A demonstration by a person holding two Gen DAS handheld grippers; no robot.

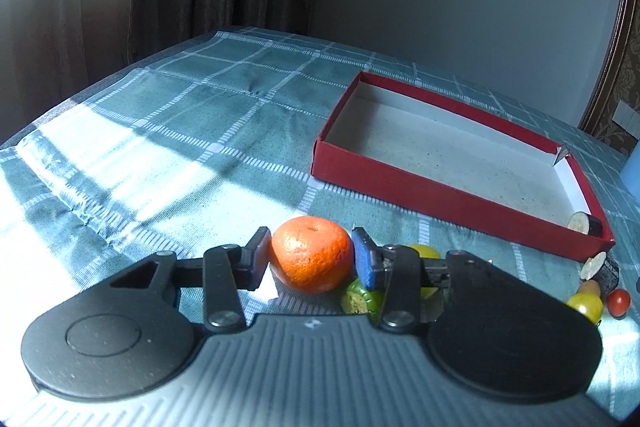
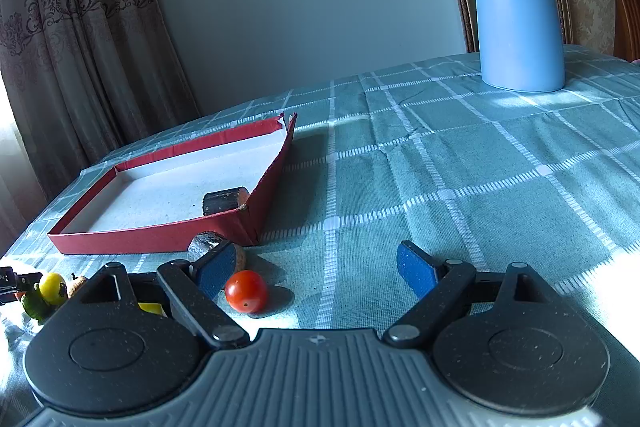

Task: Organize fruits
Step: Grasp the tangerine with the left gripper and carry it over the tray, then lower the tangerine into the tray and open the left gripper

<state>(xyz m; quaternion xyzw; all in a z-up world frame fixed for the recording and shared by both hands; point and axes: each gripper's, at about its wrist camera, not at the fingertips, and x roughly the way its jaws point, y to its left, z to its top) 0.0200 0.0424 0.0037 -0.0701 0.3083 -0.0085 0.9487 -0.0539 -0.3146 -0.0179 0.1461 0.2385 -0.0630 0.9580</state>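
My left gripper [image 1: 313, 255] is shut on an orange mandarin [image 1: 313, 259], its pads pressing both sides, just above the cloth. A green fruit [image 1: 358, 297] and a yellow fruit [image 1: 424, 251] lie beside its right finger. A red box [image 1: 400, 183] with a white floor stands ahead to the right, with one dark eggplant piece [image 1: 585, 223] in its near corner. My right gripper [image 2: 320, 273] is open and empty, low over the cloth. A red cherry tomato [image 2: 245, 291] lies between its fingers, close to the left pad [image 2: 218, 269]. A second eggplant piece [image 2: 208, 245] lies outside the box.
A blue kettle [image 2: 516, 15] stands at the far right of the table. A checked teal cloth [image 2: 460, 179] covers the table. A yellow fruit [image 2: 52, 287], a green one [image 2: 34, 305] and a brown piece [image 2: 77, 285] lie left of the right gripper. Curtains hang behind.
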